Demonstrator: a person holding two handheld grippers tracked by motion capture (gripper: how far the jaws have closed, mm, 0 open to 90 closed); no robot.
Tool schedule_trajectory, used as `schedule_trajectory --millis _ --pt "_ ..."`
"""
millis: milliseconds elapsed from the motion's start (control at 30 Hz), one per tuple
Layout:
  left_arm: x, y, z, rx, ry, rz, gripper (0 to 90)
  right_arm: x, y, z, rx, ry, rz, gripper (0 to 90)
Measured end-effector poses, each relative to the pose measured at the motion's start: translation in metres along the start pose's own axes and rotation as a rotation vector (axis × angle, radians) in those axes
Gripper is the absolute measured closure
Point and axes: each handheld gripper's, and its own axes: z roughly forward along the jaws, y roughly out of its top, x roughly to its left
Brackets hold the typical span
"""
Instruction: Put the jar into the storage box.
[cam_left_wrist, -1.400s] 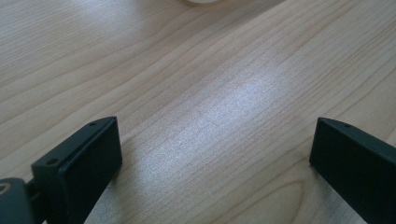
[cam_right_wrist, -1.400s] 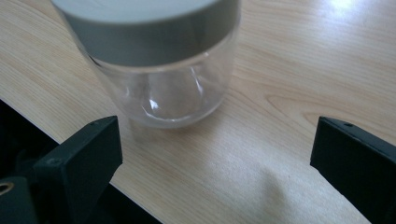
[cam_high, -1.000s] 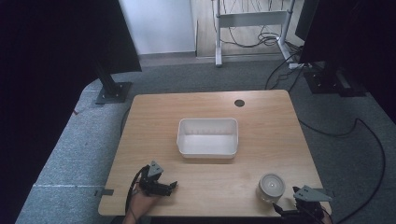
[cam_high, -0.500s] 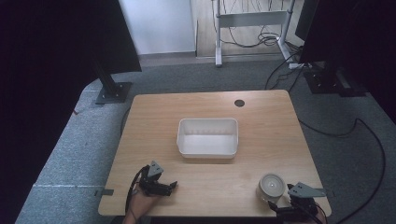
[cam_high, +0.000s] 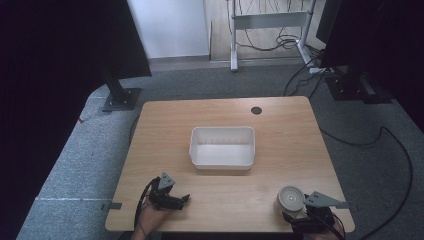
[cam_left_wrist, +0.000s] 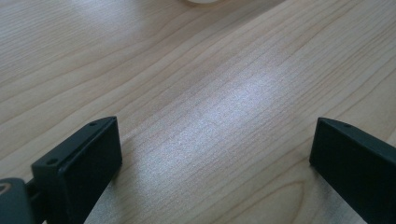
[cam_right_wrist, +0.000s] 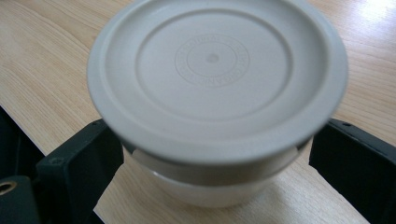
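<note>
A small round white plastic container with a grey lid (cam_right_wrist: 212, 93) stood near the desk's (cam_high: 300, 145) near right corner, between the right hand-held gripper's (cam_high: 300, 216) spread jaws, not yet clasped. The left hand-held gripper (cam_high: 181, 200) rested released, well apart.

Lidded tub (cam_right_wrist: 215, 93) is flanked by the spread jaws of the right gripper (cam_right_wrist: 212, 179); no contact is seen. Table (cam_right_wrist: 42, 60) beneath.

We see a small round container (cam_high: 290, 198) standing upright near the front right corner of the tabletop (cam_high: 280, 125). Its flat grey lid (cam_right_wrist: 217, 74) is on, stamped with rings and a faint circular mark at the centre. Below the lid's overhanging rim, the paler body (cam_right_wrist: 210, 186) narrows toward its base.
</note>
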Motion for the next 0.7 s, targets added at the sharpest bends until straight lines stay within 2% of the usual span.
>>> schedule_trajectory --millis 233,400,667,700 --pt "0.0 0.0002 0.0002 0.0 0.001 -0.001 1.7 0.0008 0.0028 0.0064 0.006 0.022 0.001 4.3" --pt "0.0 0.0003 0.0005 -0.001 0.001 -0.002 1.7 0.0008 0.0042 0.0096 0.005 0.021 0.011 5.3" --pt "0.0001 0.0006 0.0008 -0.002 0.001 -0.002 1.8 0.0032 0.0056 0.0094 0.007 -0.001 0.013 8.3" --pt "0.0001 0.0006 0.0008 -0.002 0.001 -0.002 1.8 0.0049 0.0065 0.0085 0.01 -0.017 0.009 8.8"
